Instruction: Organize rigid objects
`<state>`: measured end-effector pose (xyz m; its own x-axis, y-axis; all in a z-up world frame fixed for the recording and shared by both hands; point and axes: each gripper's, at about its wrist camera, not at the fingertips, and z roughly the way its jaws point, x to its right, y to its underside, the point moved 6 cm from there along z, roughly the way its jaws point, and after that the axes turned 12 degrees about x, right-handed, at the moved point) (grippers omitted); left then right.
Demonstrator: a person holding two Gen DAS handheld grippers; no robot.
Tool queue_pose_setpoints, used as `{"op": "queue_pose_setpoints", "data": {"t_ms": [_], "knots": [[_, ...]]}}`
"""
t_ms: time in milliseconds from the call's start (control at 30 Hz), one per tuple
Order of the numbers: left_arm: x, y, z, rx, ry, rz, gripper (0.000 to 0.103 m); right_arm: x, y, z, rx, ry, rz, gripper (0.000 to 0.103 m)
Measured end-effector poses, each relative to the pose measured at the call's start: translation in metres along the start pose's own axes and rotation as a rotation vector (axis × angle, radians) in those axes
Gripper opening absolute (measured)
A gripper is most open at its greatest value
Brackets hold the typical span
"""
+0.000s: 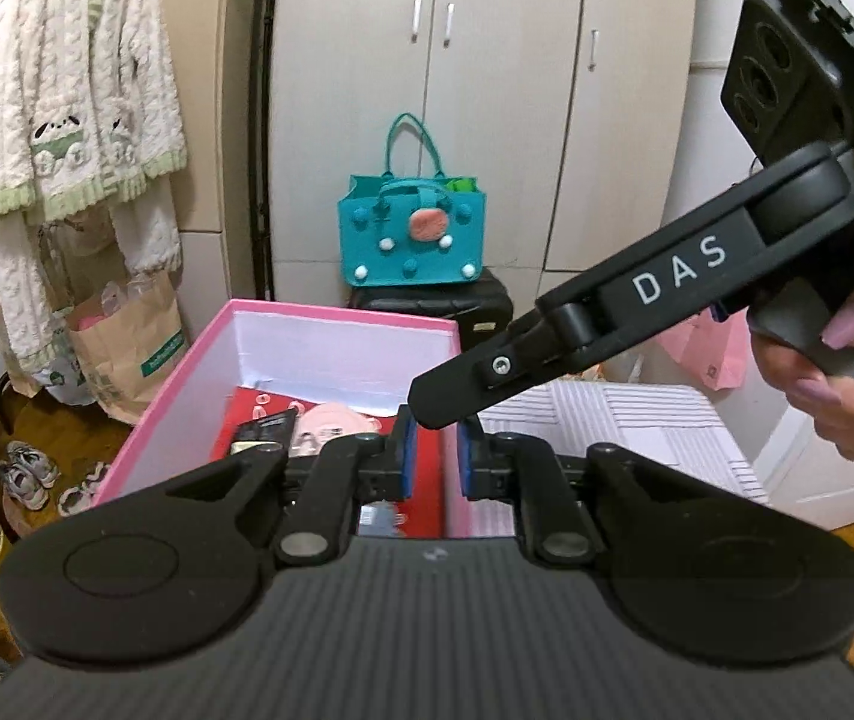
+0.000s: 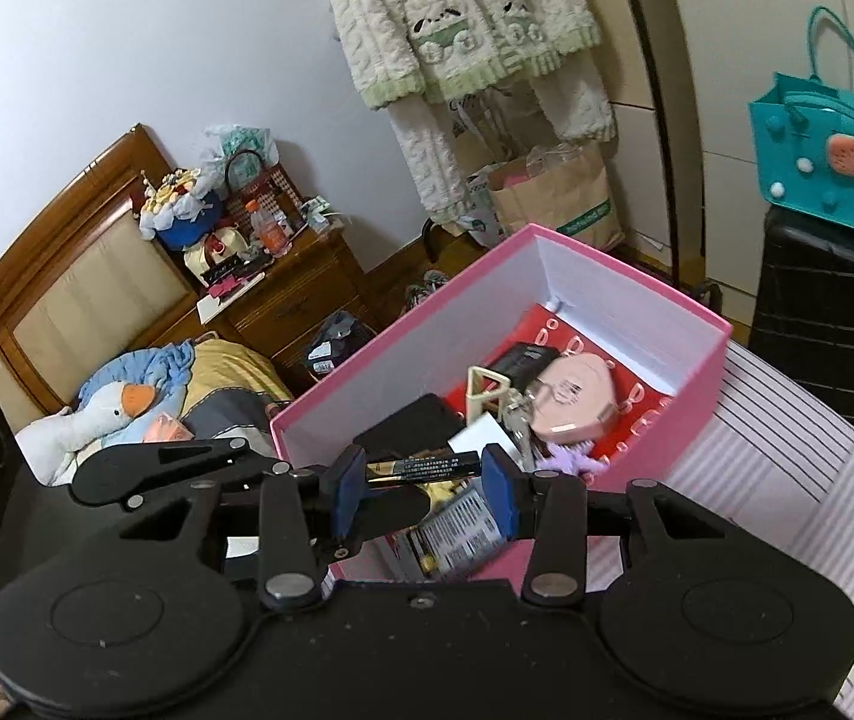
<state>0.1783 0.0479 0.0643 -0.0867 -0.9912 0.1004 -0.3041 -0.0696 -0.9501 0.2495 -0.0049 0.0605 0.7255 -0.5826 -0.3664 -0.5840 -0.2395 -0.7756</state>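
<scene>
A pink box (image 2: 637,294) with white inner walls stands on a striped bed cover. It holds a red tray, a pink case (image 2: 577,402), a black item (image 2: 523,360), a beige frame and several small things. My right gripper (image 2: 423,471) is shut on a black and gold battery (image 2: 423,468), held crosswise over the box's near end. A second battery (image 2: 457,531) lies below it. My left gripper (image 1: 434,450) hovers over the box (image 1: 342,315), its blue pads a small gap apart with nothing between them. The right gripper's body (image 1: 637,300) crosses just above it.
A teal felt bag (image 1: 411,234) sits on a black suitcase (image 2: 829,312) beyond the box. Paper bags (image 1: 126,348) and shoes (image 1: 27,474) are on the floor at the left. A wooden nightstand (image 2: 288,294) and a plush goose (image 2: 96,414) are to the left. Wardrobe doors stand behind.
</scene>
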Motion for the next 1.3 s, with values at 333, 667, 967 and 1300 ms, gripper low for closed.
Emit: {"op": "queue_pose_setpoints", "data": {"t_ms": [333, 667, 967, 1300], "knots": [[-0.066, 0.0, 0.029, -0.104, -0.004, -0.034, 0.012, -0.007, -0.02, 0.064, -0.043, 0.008, -0.012, 0.048], [-0.112, 0.032, 0.076, -0.253, 0.004, -0.099, 0.012, 0.011, -0.008, 0.127, -0.114, 0.058, 0.003, 0.048], [-0.118, 0.043, 0.099, -0.338, -0.056, -0.018, 0.016, 0.024, -0.001, 0.144, -0.079, 0.24, -0.078, 0.058], [-0.113, 0.022, 0.053, -0.332, -0.032, -0.004, 0.043, 0.003, 0.005, 0.071, 0.033, 0.439, -0.183, 0.089]]}}
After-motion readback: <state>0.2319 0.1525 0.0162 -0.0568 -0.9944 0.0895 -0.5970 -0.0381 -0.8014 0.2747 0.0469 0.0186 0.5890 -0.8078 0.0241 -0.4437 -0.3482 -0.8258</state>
